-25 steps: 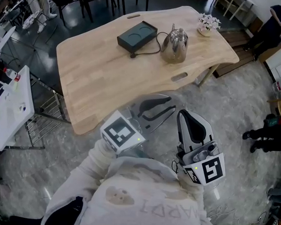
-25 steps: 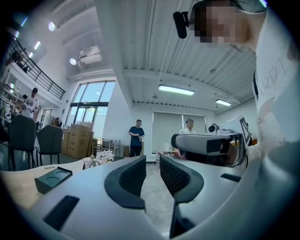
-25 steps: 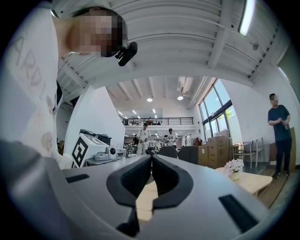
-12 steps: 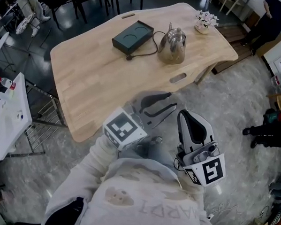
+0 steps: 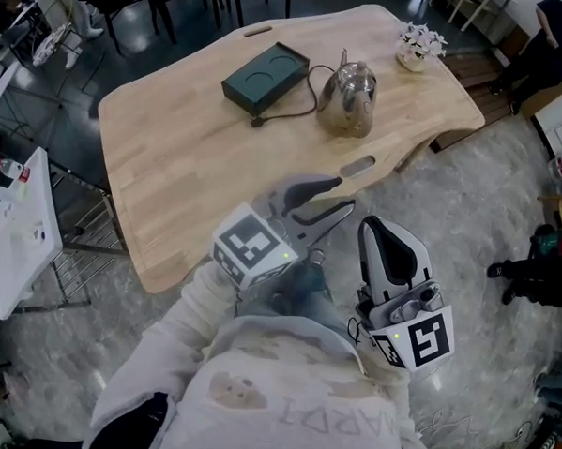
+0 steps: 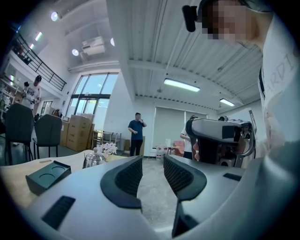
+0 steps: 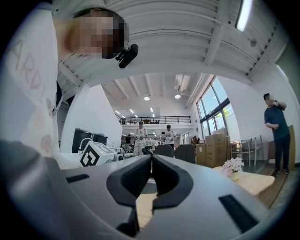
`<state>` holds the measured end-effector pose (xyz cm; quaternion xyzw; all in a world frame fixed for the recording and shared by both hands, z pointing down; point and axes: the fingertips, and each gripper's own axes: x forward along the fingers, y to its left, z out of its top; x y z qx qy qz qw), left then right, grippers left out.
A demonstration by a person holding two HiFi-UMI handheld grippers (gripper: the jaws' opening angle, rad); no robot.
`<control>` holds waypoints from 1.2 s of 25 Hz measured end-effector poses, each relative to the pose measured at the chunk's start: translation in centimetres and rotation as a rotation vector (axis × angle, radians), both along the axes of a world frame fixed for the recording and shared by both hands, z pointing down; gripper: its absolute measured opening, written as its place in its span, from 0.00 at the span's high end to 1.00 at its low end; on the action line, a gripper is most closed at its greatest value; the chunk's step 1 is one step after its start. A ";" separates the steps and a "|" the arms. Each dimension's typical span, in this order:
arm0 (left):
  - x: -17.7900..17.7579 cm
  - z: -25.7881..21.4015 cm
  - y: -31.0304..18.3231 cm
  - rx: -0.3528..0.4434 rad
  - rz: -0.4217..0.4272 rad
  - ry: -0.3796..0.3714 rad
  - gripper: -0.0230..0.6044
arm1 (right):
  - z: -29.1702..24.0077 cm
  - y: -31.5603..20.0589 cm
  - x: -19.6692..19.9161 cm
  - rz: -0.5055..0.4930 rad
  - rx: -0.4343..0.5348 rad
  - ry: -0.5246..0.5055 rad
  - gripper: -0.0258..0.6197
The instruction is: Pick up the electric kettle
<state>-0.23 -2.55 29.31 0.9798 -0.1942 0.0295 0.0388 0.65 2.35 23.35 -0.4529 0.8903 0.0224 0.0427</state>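
A pale wooden bench (image 5: 190, 158) is set on a grey marbled floor (image 5: 470, 210). Tall windows (image 6: 91, 101) and strip lights (image 6: 182, 85) are seen under a white ribbed ceiling (image 6: 140, 42), with cardboard boxes (image 6: 78, 133) stacked beside dark chairs (image 6: 47, 136).

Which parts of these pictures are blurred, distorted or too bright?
Head view: the left gripper, its jaws opening on nothing, is smeared by motion; the kettle carries bright glints. Left gripper view: fisheye bending, black corners, bright windows. Right gripper view: the same bending and black corners; the ceiling lamp is blown out.
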 end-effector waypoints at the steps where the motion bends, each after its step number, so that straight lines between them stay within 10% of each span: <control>1: 0.2 0.2 -0.7 -0.002 -0.001 -0.004 0.77 | 0.0 -0.6 0.2 -0.003 0.000 -0.001 0.93; 30: 7.9 9.8 -16.7 -0.151 -0.027 -0.142 0.73 | 4.5 -14.3 9.6 0.007 -0.139 -0.019 0.93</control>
